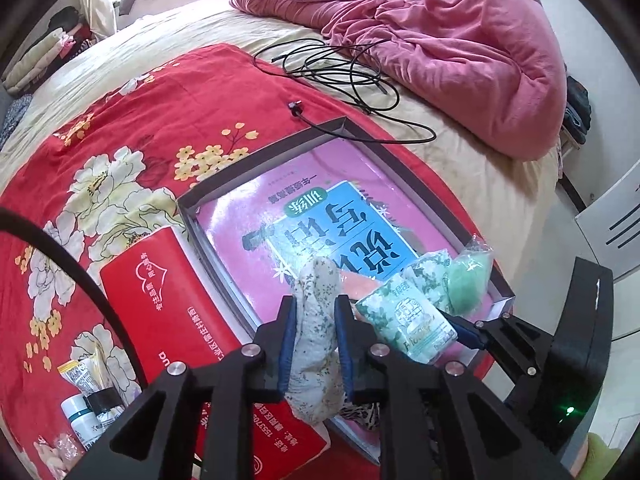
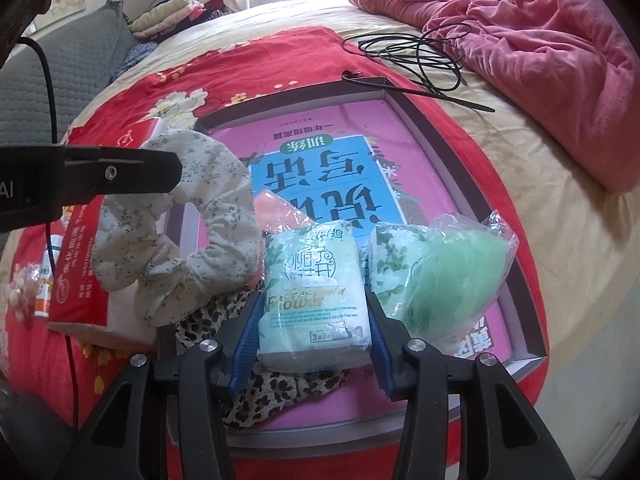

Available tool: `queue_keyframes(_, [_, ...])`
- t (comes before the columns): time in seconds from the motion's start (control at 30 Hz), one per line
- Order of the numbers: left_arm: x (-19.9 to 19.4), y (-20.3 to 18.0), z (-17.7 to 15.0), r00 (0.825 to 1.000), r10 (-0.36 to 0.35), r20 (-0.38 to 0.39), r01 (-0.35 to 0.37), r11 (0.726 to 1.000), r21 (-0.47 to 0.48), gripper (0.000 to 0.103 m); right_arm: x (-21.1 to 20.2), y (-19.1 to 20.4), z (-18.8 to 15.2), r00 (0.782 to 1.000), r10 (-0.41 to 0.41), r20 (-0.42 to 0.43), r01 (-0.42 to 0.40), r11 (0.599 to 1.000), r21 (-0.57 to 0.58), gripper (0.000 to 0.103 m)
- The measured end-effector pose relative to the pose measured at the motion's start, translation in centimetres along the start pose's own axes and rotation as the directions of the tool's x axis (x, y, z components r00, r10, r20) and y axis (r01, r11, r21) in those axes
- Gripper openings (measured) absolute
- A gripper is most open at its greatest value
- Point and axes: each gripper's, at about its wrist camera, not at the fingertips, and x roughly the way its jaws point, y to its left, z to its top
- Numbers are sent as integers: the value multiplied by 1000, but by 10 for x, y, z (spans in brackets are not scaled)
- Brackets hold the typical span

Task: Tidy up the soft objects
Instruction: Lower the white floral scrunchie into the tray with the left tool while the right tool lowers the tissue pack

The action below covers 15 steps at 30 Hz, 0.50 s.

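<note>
Floral cloth scrunchie [image 1: 316,344] pinched by left tool [image 1: 314,306] above shallow box's [image 1: 256,168] near-left edge, green tissue pack [image 2: 314,292] clamped by right tool [image 2: 314,304] over box, set on bed [image 1: 168,36].

"Flower" is printed in pale letters on the green-and-white tissue pack [image 2: 314,300], and "3" with "7" is seen in a small box near its lower edge. Large Chinese characters, upside down, are carried by the pink book cover [image 2: 320,168]. White Chinese print is borne by the red packet [image 1: 192,320]; the digits "15537" can be made out.
</note>
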Motion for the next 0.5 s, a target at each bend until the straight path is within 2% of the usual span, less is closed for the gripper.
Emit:
queue_keyframes(0.1, [-2, 0, 1, 1000, -8, 2, 8, 1000, 2, 30, -2, 3, -1, 1000, -5, 0, 5, 1000, -8, 51])
queue_keyframes(0.2, [-4, 0, 1, 1000, -19, 2, 19, 1000, 0, 31, -6, 3, -2, 1000, -11, -3, 11, 1000, -15, 52])
queue_keyframes(0.27, [-5, 1, 2, 1000, -21, 5, 21, 1000, -3, 32, -12, 2, -2, 1000, -15, 5, 15, 1000, -17, 59])
queue_keyframes(0.5, [-8, -3, 4, 999, -48, 8, 48, 999, -9, 32, -29, -1, 1, 999, -24, 32, 25, 999, -32, 64])
